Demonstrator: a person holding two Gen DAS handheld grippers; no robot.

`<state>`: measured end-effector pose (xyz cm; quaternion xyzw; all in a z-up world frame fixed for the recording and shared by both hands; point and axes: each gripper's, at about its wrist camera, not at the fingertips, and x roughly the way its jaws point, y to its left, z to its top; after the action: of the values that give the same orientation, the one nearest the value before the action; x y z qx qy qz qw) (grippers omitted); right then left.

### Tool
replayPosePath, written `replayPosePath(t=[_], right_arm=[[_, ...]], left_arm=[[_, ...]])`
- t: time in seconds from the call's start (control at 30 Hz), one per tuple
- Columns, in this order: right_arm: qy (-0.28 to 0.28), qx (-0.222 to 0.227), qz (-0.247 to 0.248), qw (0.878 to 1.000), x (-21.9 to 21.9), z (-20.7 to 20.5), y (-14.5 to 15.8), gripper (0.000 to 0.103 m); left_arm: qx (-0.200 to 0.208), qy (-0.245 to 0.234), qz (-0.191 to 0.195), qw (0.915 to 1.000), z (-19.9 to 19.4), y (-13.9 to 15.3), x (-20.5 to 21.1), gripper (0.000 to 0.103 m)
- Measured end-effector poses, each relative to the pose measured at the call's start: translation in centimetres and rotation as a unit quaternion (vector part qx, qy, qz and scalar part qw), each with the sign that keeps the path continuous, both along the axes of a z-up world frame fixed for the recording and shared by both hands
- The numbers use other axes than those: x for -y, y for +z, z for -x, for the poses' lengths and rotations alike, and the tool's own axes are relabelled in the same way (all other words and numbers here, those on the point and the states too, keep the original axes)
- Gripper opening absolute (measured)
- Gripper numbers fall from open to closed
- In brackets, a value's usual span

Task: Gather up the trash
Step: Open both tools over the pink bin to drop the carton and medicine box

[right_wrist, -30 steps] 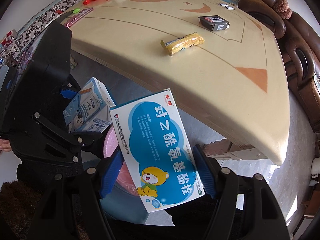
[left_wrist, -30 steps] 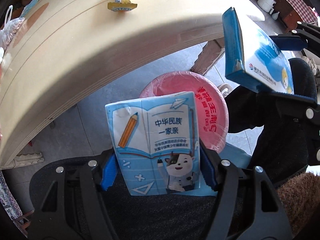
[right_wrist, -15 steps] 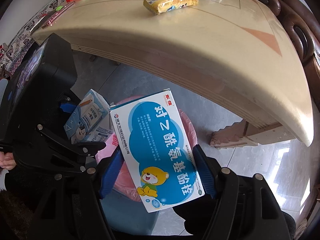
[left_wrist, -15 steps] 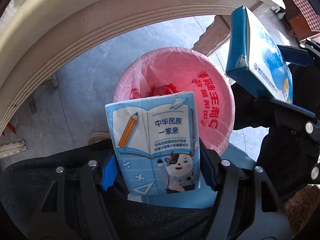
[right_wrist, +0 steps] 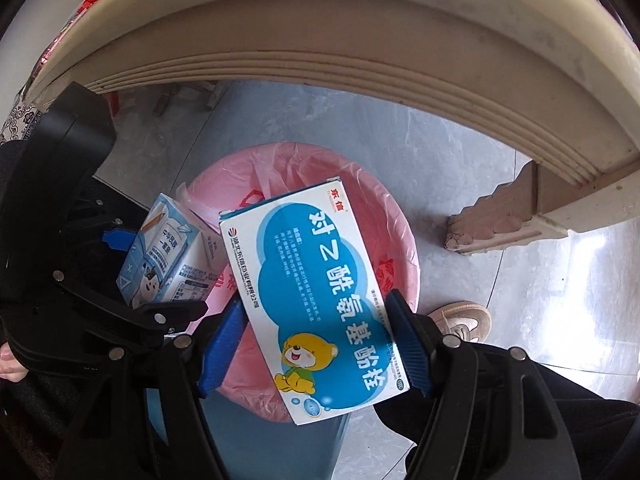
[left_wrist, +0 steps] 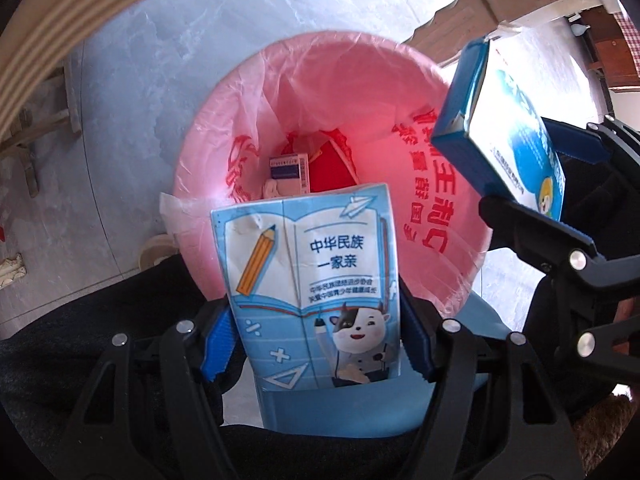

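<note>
My left gripper (left_wrist: 316, 344) is shut on a light blue milk carton (left_wrist: 308, 280) with a pencil and cow drawing, held over the near rim of a bin lined with a pink bag (left_wrist: 440, 216). The carton also shows in the right wrist view (right_wrist: 168, 248). My right gripper (right_wrist: 316, 340) is shut on a blue and white medicine box (right_wrist: 316, 292) with a yellow bear, held above the same bin (right_wrist: 396, 240). The box shows at the right in the left wrist view (left_wrist: 504, 136). Inside the bin lie a small white box (left_wrist: 289, 168) and red trash (left_wrist: 332, 168).
The cream table edge (right_wrist: 360, 40) arches overhead, with its carved leg (right_wrist: 504, 220) on the grey tile floor to the right. A person's shoe (right_wrist: 460, 320) stands beside the bin. The bin's blue body (left_wrist: 340, 408) shows below the carton.
Both grippers have dropped from table height to below the table edge and closer over the bin. The tabletop and its items have left view. Both still hold their items.
</note>
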<state>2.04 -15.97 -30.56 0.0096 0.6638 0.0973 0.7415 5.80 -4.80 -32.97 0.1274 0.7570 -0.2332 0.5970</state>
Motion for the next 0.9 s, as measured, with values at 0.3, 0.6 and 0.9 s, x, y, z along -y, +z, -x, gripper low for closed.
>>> replayPosePath(t=[0.3, 0.6, 0.9], right_arm=[[-0.017, -0.026, -0.003, 1.0, 0.5, -0.7, -3.4, 0.068], [-0.022, -0.046, -0.009, 0.999, 0.6, -1.1, -5.1, 0.068], [-0.025, -0.063, -0.022, 0.997, 0.7, -1.4, -6.1, 0.069]], left_arm=[[-0.061, 0.018, -0.005, 0.998, -1.1, -3.1, 0.2, 0.068], [-0.083, 0.018, -0.038, 0.9957, -1.5, -5.8, 0.8, 0.068], [-0.098, 0.023, -0.048, 0.9938, -1.7, -6.6, 0.7, 0.069]])
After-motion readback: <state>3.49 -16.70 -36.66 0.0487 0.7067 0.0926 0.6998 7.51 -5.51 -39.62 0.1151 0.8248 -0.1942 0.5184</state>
